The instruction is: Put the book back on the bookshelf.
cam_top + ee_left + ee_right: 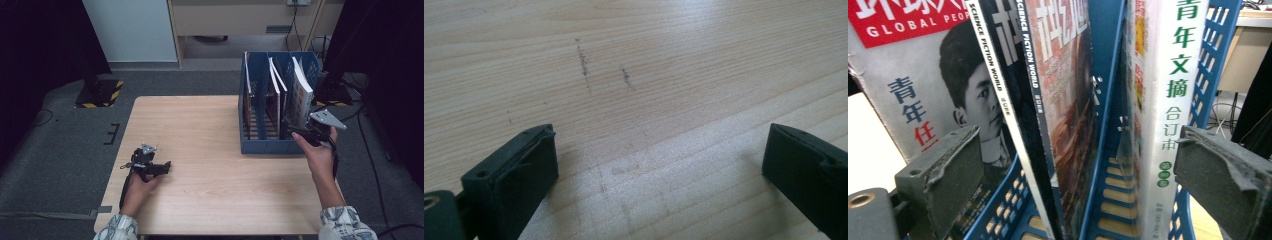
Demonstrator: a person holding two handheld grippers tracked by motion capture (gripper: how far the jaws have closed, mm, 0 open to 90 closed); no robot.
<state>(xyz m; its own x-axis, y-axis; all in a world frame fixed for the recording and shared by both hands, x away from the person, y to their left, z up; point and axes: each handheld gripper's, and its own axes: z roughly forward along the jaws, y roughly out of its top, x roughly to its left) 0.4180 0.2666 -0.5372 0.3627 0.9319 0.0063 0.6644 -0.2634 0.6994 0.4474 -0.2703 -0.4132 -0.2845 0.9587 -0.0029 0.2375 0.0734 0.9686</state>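
A blue three-slot magazine rack (265, 146) stands on the right side of the wooden table (200, 125). A thick white-spined book (301, 92) (1173, 100) leans in its right slot, and dark magazines (276, 92) (1063, 100) fill the middle one. A red-headed magazine (913, 75) stands further left. My right gripper (290, 127) (1078, 170) is at the rack's front right corner. Its jaws are open wide, and the spines between them are untouched. My left gripper (167, 166) (659, 160) rests low on the table's left, open over bare wood.
Grey carpet surrounds the table. A stand base with yellow and black stripes (100, 92) sits on the floor at the back left. Behind the rack are a pale wooden cabinet (240, 20) and cables (370, 150) trailing down the right.
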